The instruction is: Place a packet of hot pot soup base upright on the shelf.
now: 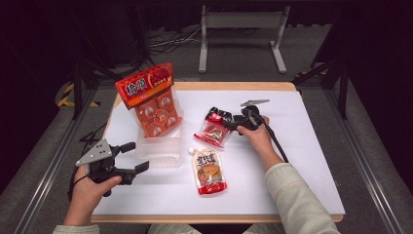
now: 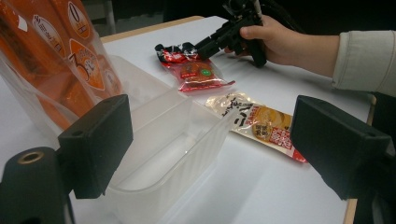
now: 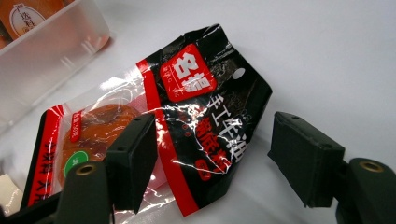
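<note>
While the right gripper [image 1: 228, 122] hovers over the red-and-black snack packet [image 1: 215, 127], its jaws stand wide with the packet's black end lying between them, the pads not pressing on it. That packet lies flat on the white table [image 1: 302, 146], just to the right of the clear plastic container [image 1: 159, 151], which serves as the landmark. An orange bag [image 1: 150, 100] stands upright in the container, leaning at its far side. Just in front and right of the container lies a white-and-red sauce pouch [image 1: 209, 171]. Left of the container, near its front corner, the left gripper [image 1: 137, 157] is held with jaws apart and nothing between them.
</note>
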Demonstrator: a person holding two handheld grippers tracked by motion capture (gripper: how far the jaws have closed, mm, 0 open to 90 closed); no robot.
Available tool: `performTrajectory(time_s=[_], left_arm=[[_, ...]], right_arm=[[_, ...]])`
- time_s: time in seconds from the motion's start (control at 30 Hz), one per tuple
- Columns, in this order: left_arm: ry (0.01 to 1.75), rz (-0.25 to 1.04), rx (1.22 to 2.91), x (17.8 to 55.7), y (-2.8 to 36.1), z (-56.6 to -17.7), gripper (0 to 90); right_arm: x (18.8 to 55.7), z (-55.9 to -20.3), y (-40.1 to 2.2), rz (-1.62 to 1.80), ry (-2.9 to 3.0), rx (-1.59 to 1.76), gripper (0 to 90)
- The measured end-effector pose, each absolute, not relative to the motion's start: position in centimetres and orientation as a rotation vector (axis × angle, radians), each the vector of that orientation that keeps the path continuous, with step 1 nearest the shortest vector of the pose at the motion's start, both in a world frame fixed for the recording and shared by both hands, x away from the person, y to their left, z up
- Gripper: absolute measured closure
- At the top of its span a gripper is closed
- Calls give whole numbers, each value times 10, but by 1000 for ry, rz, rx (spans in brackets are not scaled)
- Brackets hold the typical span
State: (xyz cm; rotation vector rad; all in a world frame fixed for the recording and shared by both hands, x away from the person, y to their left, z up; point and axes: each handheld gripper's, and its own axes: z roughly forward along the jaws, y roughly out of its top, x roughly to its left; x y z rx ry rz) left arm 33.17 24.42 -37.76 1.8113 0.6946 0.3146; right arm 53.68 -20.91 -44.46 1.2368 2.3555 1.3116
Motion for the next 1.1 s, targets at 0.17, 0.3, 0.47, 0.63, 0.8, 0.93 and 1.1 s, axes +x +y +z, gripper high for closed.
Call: performTrajectory(time_s=[0.17, 0.3, 0.47, 0.63, 0.8, 0.93, 1.1], left_arm=[[691, 310, 1813, 333, 244, -378, 141], [697, 308, 1816, 333, 244, -380, 133], [690, 309, 1819, 334, 244, -379, 130], [694, 308, 1817, 334, 244, -380, 122], [698, 306, 1812, 334, 244, -380, 120], [717, 308, 1821, 334, 245, -381, 120], [714, 304, 1822, 335, 245, -381, 120]], right_arm=[[538, -448, -208, 1335, 2354, 1276, 293], [537, -448, -205, 1325, 2363, 1256, 304], [537, -447, -203, 1305, 2378, 1232, 361], [536, -446, -204, 1256, 2374, 1229, 496], [536, -444, -201, 1186, 2393, 1179, 616], [534, -442, -199, 1168, 2404, 1141, 709], [531, -441, -196, 1119, 2404, 1089, 821]])
